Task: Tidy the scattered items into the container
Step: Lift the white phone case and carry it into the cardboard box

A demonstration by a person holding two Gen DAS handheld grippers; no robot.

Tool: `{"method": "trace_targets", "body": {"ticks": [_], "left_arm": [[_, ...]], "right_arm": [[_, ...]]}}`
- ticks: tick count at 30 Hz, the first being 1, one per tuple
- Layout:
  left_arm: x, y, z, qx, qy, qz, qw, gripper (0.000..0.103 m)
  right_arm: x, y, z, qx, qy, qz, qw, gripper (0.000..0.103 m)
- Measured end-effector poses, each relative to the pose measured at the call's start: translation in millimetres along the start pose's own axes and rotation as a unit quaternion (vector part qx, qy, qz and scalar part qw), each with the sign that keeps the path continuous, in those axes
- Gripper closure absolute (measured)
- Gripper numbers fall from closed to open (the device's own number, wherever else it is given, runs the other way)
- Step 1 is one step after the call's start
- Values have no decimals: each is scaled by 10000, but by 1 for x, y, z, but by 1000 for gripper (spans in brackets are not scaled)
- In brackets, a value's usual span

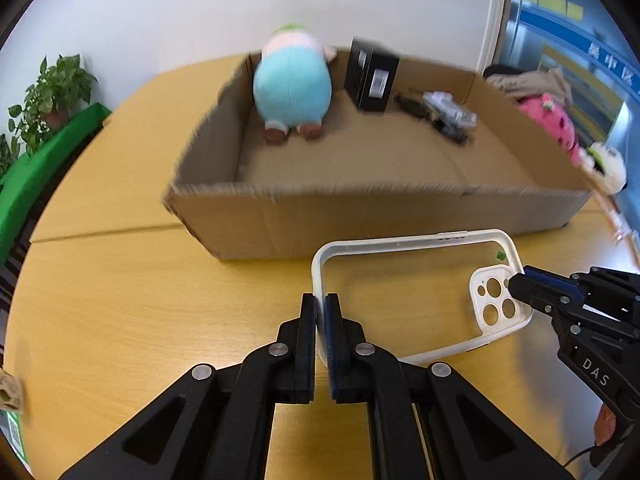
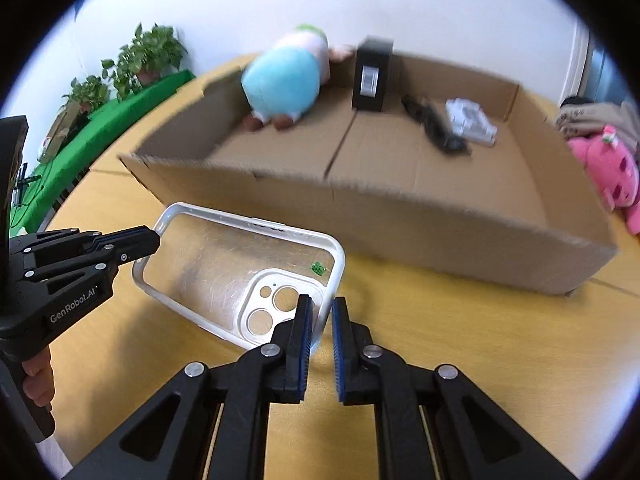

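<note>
A white-rimmed clear phone case [image 1: 400, 300] [image 2: 224, 264] lies level in front of the cardboard box [image 1: 360, 216] [image 2: 420, 224], on the wooden table or just above it; I cannot tell which. My left gripper [image 1: 320, 304] [image 2: 154, 240] is shut on the case's plain short end. My right gripper [image 2: 322, 316] [image 1: 516, 284] is shut on the rim at the camera-cutout end. In the box are a blue plush toy [image 1: 292, 88] [image 2: 280, 84], a black carton [image 1: 372, 76] [image 2: 372, 76], a dark cable [image 2: 432, 124] and a white packet [image 1: 448, 108] [image 2: 472, 120].
A pink plush toy [image 1: 548, 120] [image 2: 608, 168] lies beyond the box's right end. Potted plants [image 1: 56, 88] [image 2: 148, 56] and a green strip [image 1: 36, 168] line the table's left side. A small tan item [image 1: 10, 392] sits at the near left. A hand [image 2: 38, 376] holds the left gripper.
</note>
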State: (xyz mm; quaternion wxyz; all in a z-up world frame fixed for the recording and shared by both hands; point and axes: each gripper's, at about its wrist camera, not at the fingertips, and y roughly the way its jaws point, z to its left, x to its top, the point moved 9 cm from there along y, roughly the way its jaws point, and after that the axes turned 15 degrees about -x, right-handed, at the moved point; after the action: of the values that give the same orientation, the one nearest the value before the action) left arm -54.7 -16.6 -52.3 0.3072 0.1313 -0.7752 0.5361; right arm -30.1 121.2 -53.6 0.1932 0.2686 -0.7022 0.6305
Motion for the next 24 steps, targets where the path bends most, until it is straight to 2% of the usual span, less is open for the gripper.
{"method": "trace_targets", "body": {"ticks": [6, 13, 19, 24], "left_arm": [[52, -43, -20, -139, 296, -573, 9978, 99], [118, -58, -32, -368, 485, -919, 9939, 99], [170, -58, -26, -457, 455, -947, 9934, 99], [200, -47, -18, -339, 512, -773, 9951, 99]], "right_arm": [[42, -37, -23, 7, 264, -574, 9980, 95], [102, -58, -49, -128, 417, -1104, 9929, 95], [155, -60, -60, -113, 435, -1267, 9909, 95], [189, -43, -62, 35, 480, -1085, 9929, 95]]}}
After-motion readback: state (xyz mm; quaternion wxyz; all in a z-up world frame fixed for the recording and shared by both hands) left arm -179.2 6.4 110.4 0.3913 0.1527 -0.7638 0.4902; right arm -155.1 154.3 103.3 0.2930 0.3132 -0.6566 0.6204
